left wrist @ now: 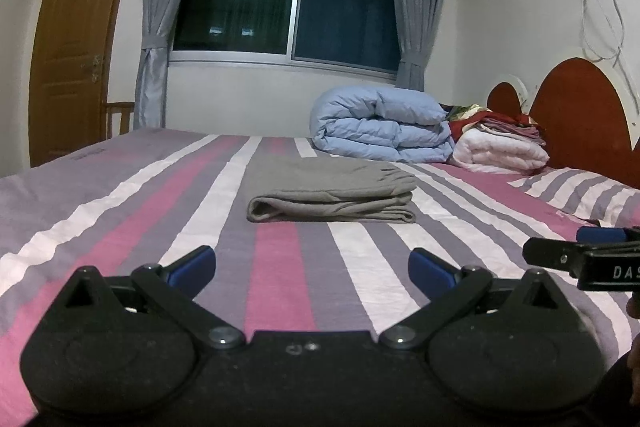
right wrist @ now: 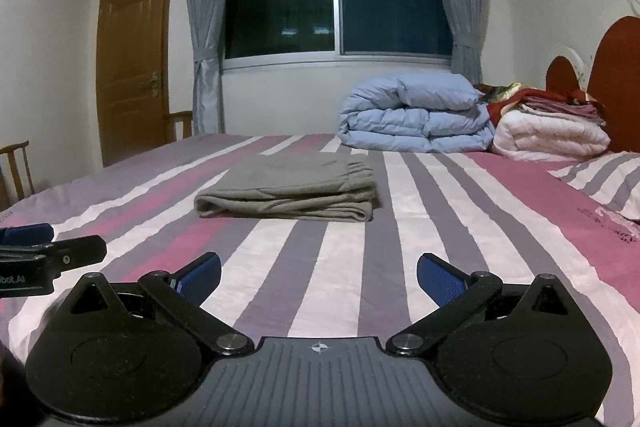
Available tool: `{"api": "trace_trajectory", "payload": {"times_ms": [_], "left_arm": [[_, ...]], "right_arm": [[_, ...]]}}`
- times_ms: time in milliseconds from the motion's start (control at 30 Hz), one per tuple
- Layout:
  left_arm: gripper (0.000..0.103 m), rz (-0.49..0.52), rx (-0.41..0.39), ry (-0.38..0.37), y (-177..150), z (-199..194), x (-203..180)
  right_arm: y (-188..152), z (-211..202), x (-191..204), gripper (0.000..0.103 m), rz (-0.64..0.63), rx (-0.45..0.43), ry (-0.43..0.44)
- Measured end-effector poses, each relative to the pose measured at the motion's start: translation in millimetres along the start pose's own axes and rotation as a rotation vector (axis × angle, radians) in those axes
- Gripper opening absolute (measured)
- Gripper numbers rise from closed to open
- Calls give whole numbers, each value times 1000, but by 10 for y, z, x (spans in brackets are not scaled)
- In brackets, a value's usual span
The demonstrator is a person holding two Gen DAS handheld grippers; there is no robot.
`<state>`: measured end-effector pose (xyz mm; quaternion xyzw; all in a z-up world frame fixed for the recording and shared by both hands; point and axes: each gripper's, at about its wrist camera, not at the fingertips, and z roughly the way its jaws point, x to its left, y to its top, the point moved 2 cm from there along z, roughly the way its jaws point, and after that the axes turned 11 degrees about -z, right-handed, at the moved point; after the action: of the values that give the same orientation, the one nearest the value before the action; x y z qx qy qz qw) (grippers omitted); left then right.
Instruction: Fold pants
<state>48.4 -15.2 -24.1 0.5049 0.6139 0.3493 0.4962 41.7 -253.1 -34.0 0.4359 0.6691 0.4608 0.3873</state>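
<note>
The grey pants [left wrist: 330, 193] lie folded into a compact stack in the middle of the striped bed [left wrist: 120, 211]; the right wrist view shows the pants [right wrist: 288, 191] a little left of centre. My left gripper [left wrist: 312, 269] hovers low over the sheet, well short of the pants, open with nothing between its blue pads. My right gripper [right wrist: 319, 273] is likewise open and empty, level with the left one and to its right. Each gripper shows at the other view's edge: the right one [left wrist: 588, 253], the left one [right wrist: 36, 247].
A rolled light-blue duvet [left wrist: 380, 125] and a pile of white and red bedding [left wrist: 500, 143] sit at the head of the bed by the red headboard [left wrist: 580, 107]. A striped pillow [right wrist: 604, 179] lies at right. A wooden chair [right wrist: 16, 167], door and curtained window are beyond.
</note>
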Motion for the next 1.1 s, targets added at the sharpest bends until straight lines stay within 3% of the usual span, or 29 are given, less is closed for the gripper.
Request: {"api": "trace_trajectory", "payload": {"times_ms": [1100], "left_arm": [[97, -5, 1, -9, 12, -11, 17]], "right_arm": [[-5, 19, -36, 103, 2, 2, 0]]}}
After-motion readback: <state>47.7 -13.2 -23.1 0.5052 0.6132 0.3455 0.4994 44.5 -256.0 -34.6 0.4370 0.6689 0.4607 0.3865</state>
